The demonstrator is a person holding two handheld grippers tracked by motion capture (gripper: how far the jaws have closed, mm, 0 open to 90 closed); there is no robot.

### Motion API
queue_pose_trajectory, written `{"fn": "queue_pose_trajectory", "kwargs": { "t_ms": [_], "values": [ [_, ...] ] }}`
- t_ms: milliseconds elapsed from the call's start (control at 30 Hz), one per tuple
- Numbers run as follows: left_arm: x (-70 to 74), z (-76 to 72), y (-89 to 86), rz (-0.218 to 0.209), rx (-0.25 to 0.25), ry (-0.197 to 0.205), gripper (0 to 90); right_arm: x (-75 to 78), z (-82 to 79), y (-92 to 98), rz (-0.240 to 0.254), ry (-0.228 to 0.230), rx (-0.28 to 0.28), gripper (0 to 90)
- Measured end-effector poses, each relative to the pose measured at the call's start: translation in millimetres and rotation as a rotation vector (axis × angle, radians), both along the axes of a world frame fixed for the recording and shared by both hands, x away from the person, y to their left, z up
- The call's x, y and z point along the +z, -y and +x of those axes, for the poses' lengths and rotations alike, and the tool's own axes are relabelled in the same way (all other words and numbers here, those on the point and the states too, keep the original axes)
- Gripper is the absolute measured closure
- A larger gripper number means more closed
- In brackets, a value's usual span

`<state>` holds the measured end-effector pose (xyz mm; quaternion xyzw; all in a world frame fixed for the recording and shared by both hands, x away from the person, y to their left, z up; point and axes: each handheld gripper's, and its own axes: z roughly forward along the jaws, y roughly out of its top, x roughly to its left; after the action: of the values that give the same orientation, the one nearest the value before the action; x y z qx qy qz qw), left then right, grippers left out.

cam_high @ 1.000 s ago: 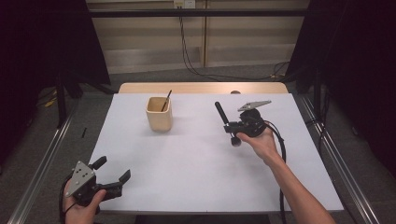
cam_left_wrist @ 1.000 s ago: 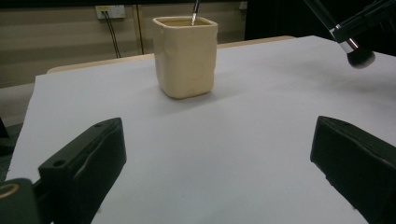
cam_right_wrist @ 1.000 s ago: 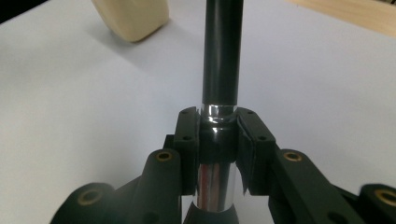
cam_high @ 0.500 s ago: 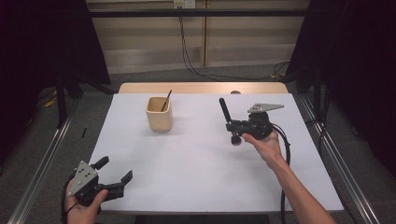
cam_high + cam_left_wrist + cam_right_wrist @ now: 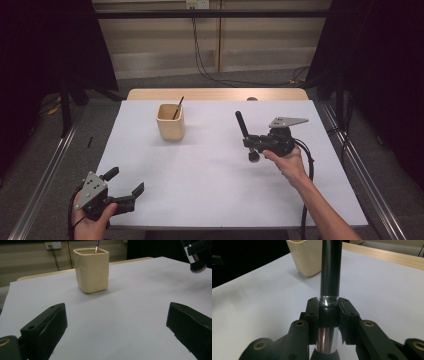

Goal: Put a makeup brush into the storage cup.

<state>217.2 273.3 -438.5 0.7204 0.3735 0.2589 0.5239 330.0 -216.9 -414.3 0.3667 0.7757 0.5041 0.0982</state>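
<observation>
My right gripper (image 5: 250,143) is shut on a black makeup brush (image 5: 241,125) at its silver ferrule, right of the table's middle. The handle points away and up, and the bristle head (image 5: 254,156) hangs toward the table. In the right gripper view the pads (image 5: 312,315) clamp the brush (image 5: 331,267). A cream square cup (image 5: 170,121) stands at the back left with a thin dark stick (image 5: 177,107) leaning in it. My left gripper (image 5: 125,182) rests open at the front left corner, holding nothing; its view faces the cup (image 5: 92,270) and the brush head (image 5: 197,267).
White paper covers the table (image 5: 210,190); a wooden strip (image 5: 215,94) shows along the far edge. Metal rails (image 5: 360,165) run down both sides. A cable (image 5: 307,170) trails from the right gripper past the forearm.
The right gripper has carried the brush a little to the right and nearer the person, with the handle standing steeper. The left gripper has stayed put.
</observation>
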Motion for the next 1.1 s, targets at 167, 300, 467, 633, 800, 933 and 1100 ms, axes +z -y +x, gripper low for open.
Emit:
{"fn": "queue_pose_trajectory", "kwargs": {
  "t_ms": [167,300,467,633,800,933,1100],
  "values": [
    [3.0,2.1,1.0,-0.008,-0.015,0.009,3.2,3.2,-6.9,-3.7,-0.002,0.01,0.037,71.7],
    [7.7,2.7,4.4,-0.015,-0.028,0.026,3.2,0.5,-10.7,-7.0,-0.003,0.004,0.061,71.7],
    [7.0,2.8,8.8,-0.004,-0.049,0.025,3.2,-2.0,-15.2,-12.7,0.005,0.0,0.087,71.7],
    [7.3,4.2,10.1,0.015,-0.045,0.028,3.2,-2.1,-20.5,-21.7,0.0,0.001,0.132,71.7],
    [8.2,9.2,12.4,-0.002,-0.06,0.014,3.2,2.4,-26.6,-32.1,0.003,0.011,0.185,71.7],
    [10.0,11.7,15.2,0.029,-0.071,0.031,3.8,4.4,-29.4,-39.3,-0.007,0.015,0.22,71.7],
    [13.9,13.9,19.1,0.015,-0.116,0.032,3.8,4.3,-29.2,-43.9,-0.02,0.012,0.247,71.7]
  ]
}}
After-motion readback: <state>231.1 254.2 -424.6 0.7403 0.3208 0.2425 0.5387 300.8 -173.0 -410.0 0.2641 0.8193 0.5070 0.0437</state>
